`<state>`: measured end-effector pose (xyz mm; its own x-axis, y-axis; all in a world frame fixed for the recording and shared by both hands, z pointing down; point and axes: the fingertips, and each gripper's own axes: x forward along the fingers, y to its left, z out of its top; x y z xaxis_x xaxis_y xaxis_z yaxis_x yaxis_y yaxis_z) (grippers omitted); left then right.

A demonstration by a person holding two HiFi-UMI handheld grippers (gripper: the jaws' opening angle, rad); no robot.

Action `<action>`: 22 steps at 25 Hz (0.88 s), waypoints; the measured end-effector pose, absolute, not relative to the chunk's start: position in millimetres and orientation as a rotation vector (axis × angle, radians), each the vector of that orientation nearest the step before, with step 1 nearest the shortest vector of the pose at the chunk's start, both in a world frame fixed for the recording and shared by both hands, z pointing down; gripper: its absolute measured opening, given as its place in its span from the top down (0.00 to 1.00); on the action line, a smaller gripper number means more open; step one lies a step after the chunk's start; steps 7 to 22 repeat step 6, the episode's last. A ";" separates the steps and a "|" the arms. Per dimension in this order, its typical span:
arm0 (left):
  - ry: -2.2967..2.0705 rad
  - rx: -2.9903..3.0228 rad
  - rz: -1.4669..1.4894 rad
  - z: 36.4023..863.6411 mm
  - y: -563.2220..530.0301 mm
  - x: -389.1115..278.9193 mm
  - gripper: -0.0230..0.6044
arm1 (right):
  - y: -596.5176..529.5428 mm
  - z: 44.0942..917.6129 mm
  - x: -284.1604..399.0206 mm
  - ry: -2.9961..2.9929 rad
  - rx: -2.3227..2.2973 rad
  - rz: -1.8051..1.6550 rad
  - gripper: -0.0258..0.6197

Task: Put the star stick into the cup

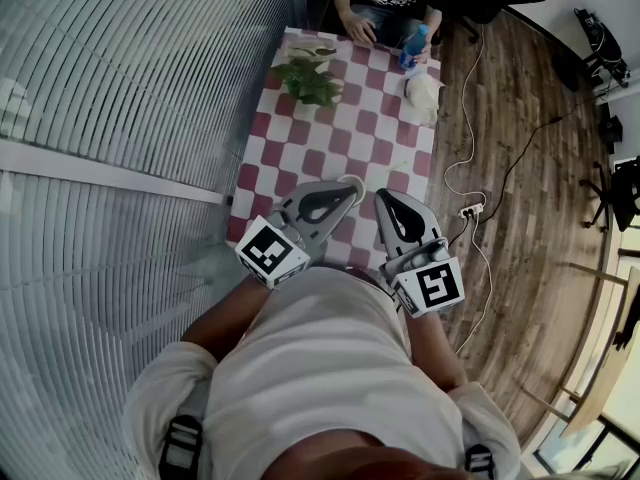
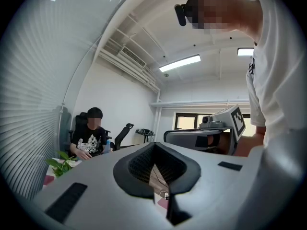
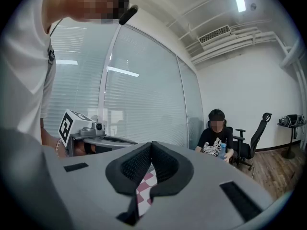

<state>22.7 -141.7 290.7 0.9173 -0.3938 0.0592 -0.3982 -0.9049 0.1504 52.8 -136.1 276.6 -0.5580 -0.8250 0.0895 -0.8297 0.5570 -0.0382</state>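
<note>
Both grippers hang level over the near end of a red-and-white checked table [image 1: 300, 158], close to the body of the person holding them. My left gripper [image 1: 350, 182] [image 2: 152, 145] has its jaws together with nothing between them. My right gripper [image 1: 385, 198] [image 3: 151, 143] is shut too, and empty. A thin pale stick-like thing [image 1: 398, 166] lies on the cloth just beyond the right gripper; it is too small to tell whether it is the star stick. I cannot make out a cup with certainty. A white object [image 1: 424, 92] stands at the far right.
A leafy green plant [image 1: 308, 80] sits at the table's far left, with a blue bottle [image 1: 412, 46] near a seated person [image 1: 385, 3] at the far end. Slatted blinds [image 1: 120, 118] run along the left. Cables and a power strip [image 1: 470, 210] lie on the wooden floor to the right.
</note>
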 end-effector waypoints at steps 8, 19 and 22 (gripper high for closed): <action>-0.595 2.914 0.036 291.4 -140.4 26.9 0.91 | -136.6 271.5 52.2 -2.729 1.457 0.127 0.91; -0.595 2.914 0.036 291.4 -140.4 26.9 0.91 | -136.6 271.5 52.2 -2.729 1.457 0.127 0.91; -0.595 2.914 0.036 291.4 -140.4 26.9 0.91 | -136.6 271.5 52.2 -2.729 1.457 0.127 0.91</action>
